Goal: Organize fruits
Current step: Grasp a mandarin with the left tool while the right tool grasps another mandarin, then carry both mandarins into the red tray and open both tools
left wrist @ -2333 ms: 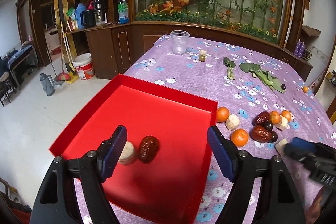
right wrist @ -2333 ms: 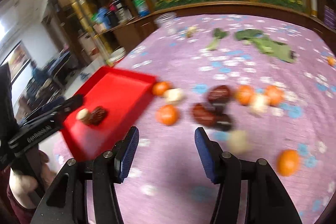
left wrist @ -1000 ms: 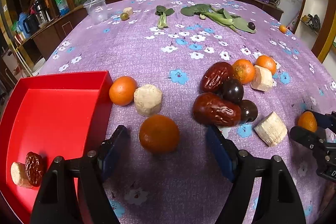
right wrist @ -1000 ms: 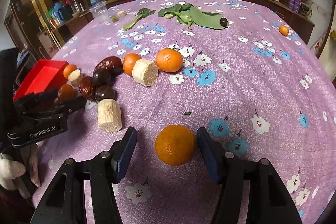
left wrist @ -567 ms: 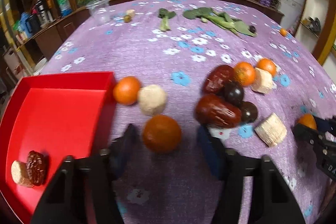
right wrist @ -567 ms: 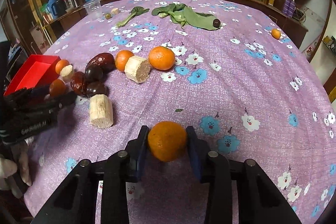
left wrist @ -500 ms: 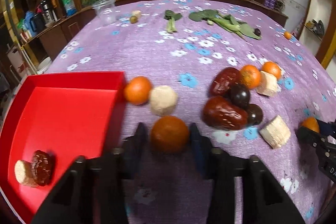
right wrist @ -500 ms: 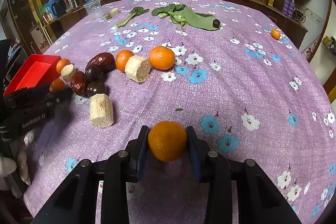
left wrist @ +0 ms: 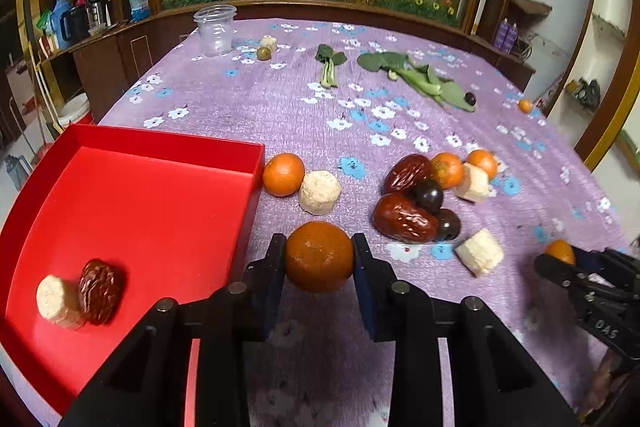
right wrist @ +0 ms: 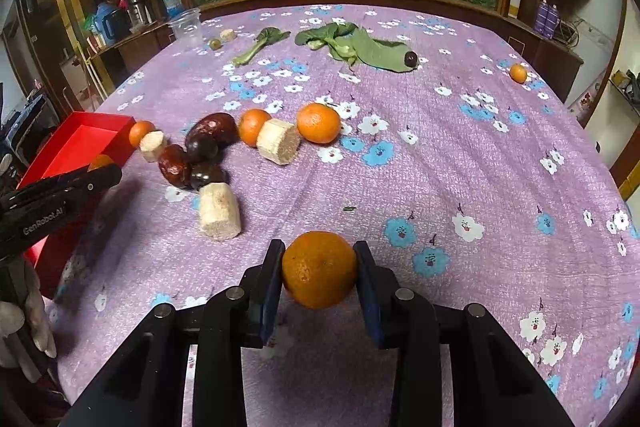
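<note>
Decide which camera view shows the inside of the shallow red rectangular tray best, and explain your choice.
The left wrist view. There the shallow red rectangular tray fills the left side, its floor open to view, with a pale cut chunk and a wrinkled dark red date inside. The right wrist view catches only a far corner; its contents are not visible.

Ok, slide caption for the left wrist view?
Left gripper clamps a round orange tangerine beside the shallow red tray.
</note>
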`<state>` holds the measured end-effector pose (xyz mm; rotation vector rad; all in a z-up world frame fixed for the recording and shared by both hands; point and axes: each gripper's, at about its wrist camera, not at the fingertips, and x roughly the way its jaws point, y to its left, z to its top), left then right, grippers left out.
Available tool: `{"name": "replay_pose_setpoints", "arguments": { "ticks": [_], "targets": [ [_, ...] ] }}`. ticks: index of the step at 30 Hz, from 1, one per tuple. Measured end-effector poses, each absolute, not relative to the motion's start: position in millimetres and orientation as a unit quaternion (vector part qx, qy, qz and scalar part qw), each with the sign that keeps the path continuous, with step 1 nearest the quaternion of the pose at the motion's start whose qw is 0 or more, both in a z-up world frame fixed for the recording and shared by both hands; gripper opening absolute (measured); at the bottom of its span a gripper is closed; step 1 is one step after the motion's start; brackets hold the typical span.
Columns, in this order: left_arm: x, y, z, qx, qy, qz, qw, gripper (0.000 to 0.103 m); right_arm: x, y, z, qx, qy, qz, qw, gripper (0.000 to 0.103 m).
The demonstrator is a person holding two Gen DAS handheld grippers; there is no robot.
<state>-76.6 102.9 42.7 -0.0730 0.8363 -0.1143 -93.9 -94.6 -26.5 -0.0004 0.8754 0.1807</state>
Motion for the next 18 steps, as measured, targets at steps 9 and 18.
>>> {"name": "replay_pose_setpoints", "arguments": {
  "ticks": [9, 18],
  "targets": [
    [-108, 109, 77, -0.056, 0.369, -0.068, 0.925, 0.031, -112, -87, -7, -0.003, 0.400, 0.097, 0.911, 0.037],
    [-145, 128, 117, -0.067, 0.317, -0.062, 0.944, 0.031, -139, -69, 25, -0.003, 0.367, 0.127, 0.922, 0.037]
  ]
}}
